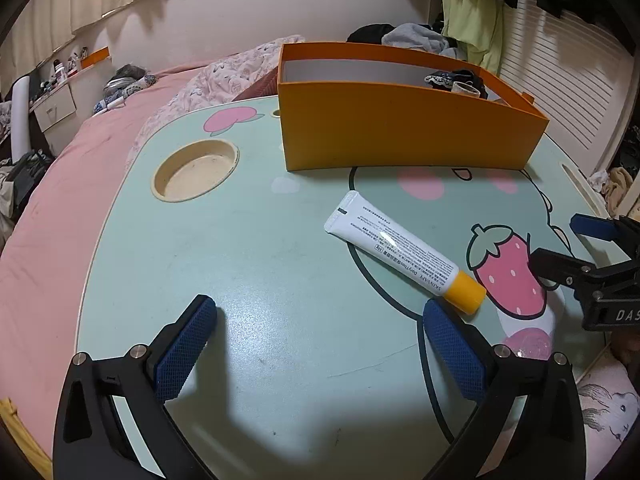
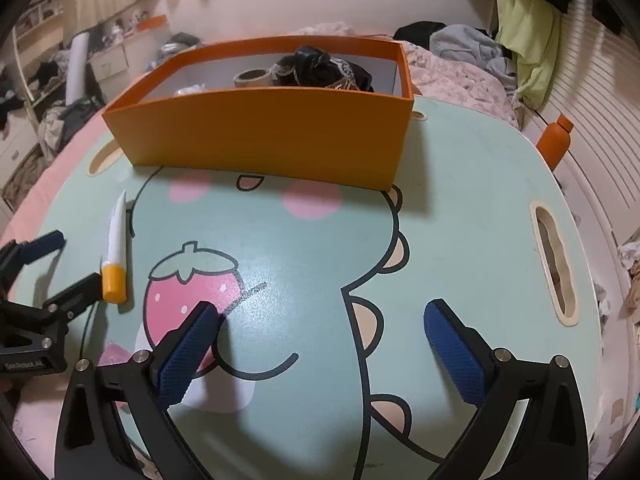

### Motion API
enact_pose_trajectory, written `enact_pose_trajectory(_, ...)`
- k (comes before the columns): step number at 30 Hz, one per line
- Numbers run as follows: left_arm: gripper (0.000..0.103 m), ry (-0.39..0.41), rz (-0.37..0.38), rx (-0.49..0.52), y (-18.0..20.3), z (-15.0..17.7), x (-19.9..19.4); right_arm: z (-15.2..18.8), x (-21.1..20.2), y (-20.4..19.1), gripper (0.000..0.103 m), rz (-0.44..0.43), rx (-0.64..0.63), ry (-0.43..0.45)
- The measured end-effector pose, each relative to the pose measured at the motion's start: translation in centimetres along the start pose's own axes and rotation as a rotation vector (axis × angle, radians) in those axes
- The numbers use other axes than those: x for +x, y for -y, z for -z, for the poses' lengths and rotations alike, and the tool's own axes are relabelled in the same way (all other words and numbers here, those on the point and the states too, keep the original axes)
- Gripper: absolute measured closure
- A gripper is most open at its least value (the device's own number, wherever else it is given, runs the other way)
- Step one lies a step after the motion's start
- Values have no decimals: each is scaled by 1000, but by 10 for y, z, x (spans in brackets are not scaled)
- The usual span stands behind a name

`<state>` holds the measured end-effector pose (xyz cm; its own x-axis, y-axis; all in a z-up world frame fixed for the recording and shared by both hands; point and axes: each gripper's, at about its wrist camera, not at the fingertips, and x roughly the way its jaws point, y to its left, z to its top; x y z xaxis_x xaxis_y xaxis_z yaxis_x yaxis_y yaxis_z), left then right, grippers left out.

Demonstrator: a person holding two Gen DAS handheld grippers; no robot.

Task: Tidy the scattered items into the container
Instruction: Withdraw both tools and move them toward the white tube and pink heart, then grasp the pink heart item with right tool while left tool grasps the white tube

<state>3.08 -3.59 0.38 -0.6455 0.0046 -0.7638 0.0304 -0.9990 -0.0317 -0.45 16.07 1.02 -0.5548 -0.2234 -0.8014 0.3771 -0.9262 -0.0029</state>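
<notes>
Both tools, left [image 1: 320,322] and right [image 2: 322,326], gape empty; the tube [image 1: 400,250] lies before the box [image 1: 400,132], awaiting pickup.

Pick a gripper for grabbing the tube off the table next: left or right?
Left. The tube lies just ahead of the open left gripper, its yellow cap beside one finger. The right gripper, also open, faces bare table, with the tube far off to its side.

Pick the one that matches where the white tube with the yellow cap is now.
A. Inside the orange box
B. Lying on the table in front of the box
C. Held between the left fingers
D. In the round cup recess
B: the tube lies flat on the table, in front of the orange box, with nothing gripping it.
</notes>
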Motion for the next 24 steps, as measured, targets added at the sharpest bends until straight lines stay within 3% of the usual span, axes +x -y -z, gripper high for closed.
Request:
enact_pose_trajectory(3,0,2,2,-1,-1,0,0,1,-7,6,0,-68,42,34)
enact_pose_trajectory(7,0,2,2,-2,-1,0,-1,5,-30,21,0,-296,99,144)
enact_pose_trajectory(11,0,2,2,-2,-1,0,-1,9,-47,3,0,-446,-24,176)
enact_pose_trajectory(15,0,3,2,-2,-1,0,-1,15,-46,-40,7,-383,-206,126)
enact_pose_trajectory(17,0,3,2,-2,-1,0,-1,19,-42,-62,22,-337,-306,88)
enact_pose_trajectory(21,0,3,2,-3,-1,0,-1,25,-35,-82,28,-289,-403,47)
enact_pose_trajectory(22,0,3,2,-3,-1,0,-1,24,-33,-82,33,-294,-400,39)
enact_pose_trajectory(23,0,3,1,-3,-1,0,-1,26,-32,-80,52,-303,-396,30)
enact_pose_trajectory(24,0,2,1,-2,-1,0,-1,28,-30,-78,60,-306,-397,27)
